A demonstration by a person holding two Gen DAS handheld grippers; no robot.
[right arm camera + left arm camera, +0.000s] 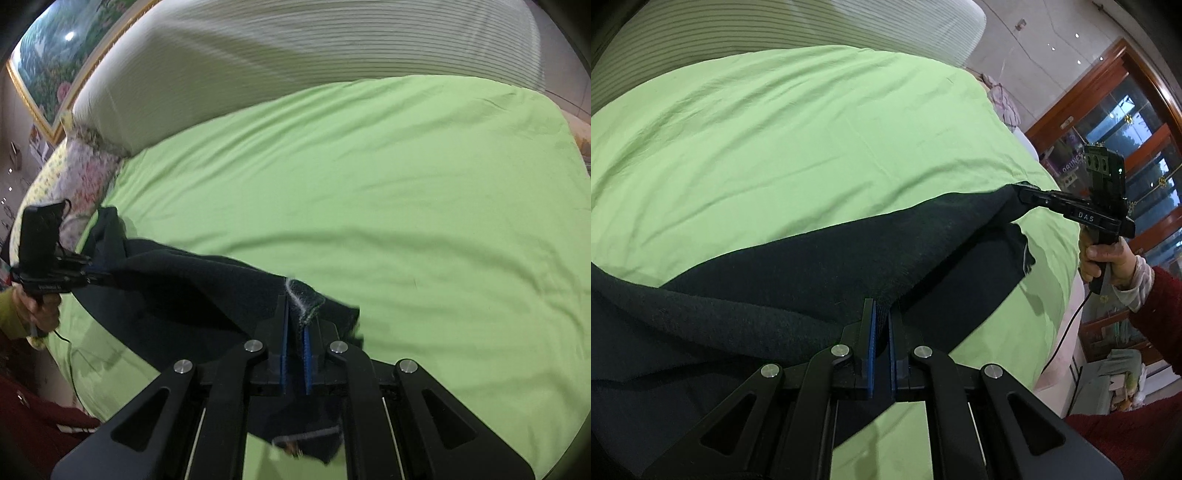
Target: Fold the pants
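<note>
Dark green-black pants (820, 266) hang stretched between my two grippers above a bed with a light green sheet (798, 133). My left gripper (882, 314) is shut on one edge of the pants. In the left wrist view my right gripper (1021, 194) pinches the far corner of the cloth, held by a hand in a red sleeve. In the right wrist view my right gripper (295, 314) is shut on a hemmed corner of the pants (207, 295), and my left gripper (101, 275) grips the other end at the far left. Loose cloth droops below the taut edge.
A large white striped pillow or bolster (295, 62) lies along the head of the bed. A floral pillow (77, 173) sits at the bed's left corner. Wooden-framed glass doors (1137, 122) and clutter stand beyond the bed's right edge. A framed painting (62, 55) hangs on the wall.
</note>
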